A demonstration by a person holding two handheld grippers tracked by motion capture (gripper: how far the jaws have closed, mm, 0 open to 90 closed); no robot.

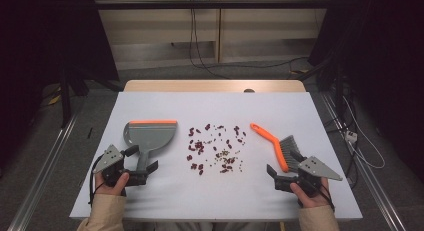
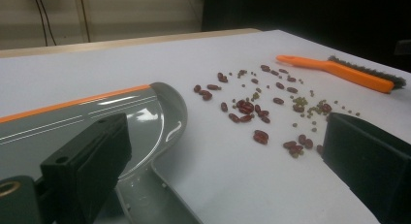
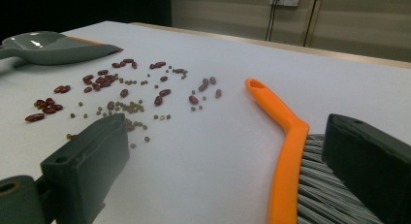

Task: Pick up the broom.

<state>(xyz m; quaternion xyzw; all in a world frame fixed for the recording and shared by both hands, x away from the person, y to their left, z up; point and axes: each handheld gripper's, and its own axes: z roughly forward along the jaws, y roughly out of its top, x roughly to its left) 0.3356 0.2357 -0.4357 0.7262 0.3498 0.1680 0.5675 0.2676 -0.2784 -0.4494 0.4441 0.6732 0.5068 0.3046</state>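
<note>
Lying between spread jaws: dustpan (image 1: 150,136) handle at lower left, brush (image 1: 280,147) at lower right.
Nothing is gripped by left gripper (image 1: 141,165) or right gripper (image 1: 284,172); glossy grey plastic, orange trim, stiff bristles, beans (image 1: 216,148) scattered centrally.

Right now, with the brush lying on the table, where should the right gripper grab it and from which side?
Grip the brush on its orange spine beside the bristles, coming from the near edge where the right gripper is. The jaws stand open, and the handle points away.
</note>
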